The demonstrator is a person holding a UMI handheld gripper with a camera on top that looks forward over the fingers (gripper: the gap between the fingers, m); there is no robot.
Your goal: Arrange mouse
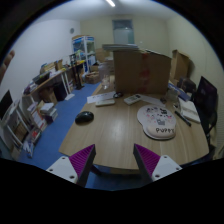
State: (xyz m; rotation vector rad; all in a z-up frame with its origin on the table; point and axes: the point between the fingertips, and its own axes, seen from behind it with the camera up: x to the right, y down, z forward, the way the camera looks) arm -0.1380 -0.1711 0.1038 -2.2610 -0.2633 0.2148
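A black mouse [84, 117] lies on the wooden table [112, 130], near its left edge, well beyond my fingers. A round white mouse pad [157, 122] with a printed pattern lies to the right of it, ahead of my right finger. My gripper [114, 160] hovers over the table's near edge. Its two purple pads stand wide apart with nothing between them.
A keyboard [103, 99] and papers lie at the table's far side, before a tall brown cabinet [140, 70]. Dark objects [188, 110] lie at the right end. Shelves with clutter [45, 90] line the left wall over a blue floor.
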